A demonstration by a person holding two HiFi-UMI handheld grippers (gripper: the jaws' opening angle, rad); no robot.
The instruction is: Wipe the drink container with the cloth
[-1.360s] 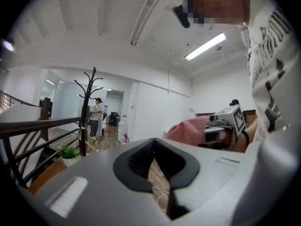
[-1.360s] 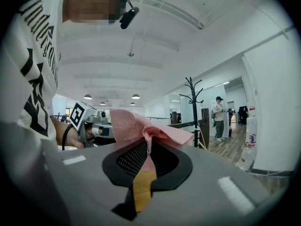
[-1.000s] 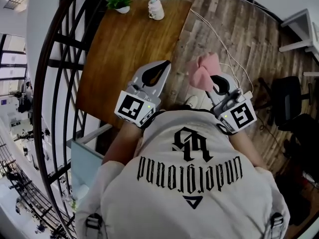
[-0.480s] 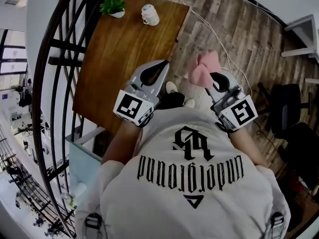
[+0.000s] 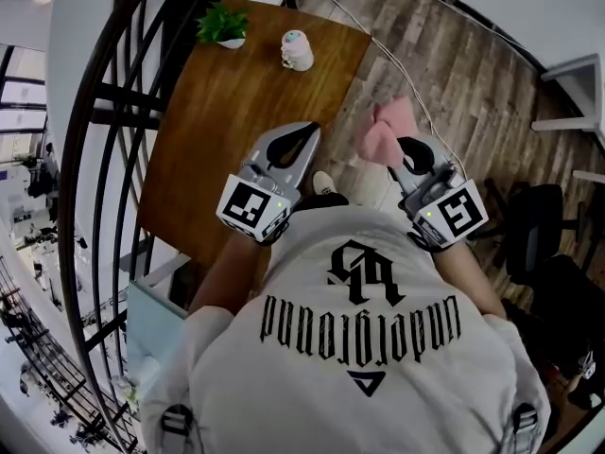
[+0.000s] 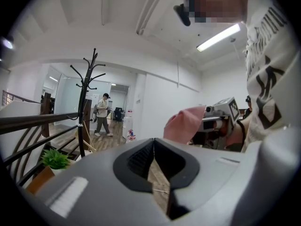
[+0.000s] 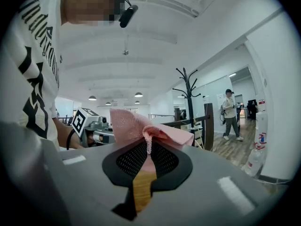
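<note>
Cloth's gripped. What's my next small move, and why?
Probably step closer to the cup: it stands at the table's far end, well beyond both. The right hand-held gripper is shut on the cloth; the left hand-held gripper is shut, empty.

We see bright, even indoor light. A ceiling strip light [image 6: 218, 36] glares at 1 o'clock in the left gripper view, and windows [image 5: 19, 112] wash out at 9 o'clock in the head view. All 3 views bulge and darken at the rims. The left gripper [image 6: 153, 147] and right gripper [image 7: 149, 147] look soft near the lens.
</note>
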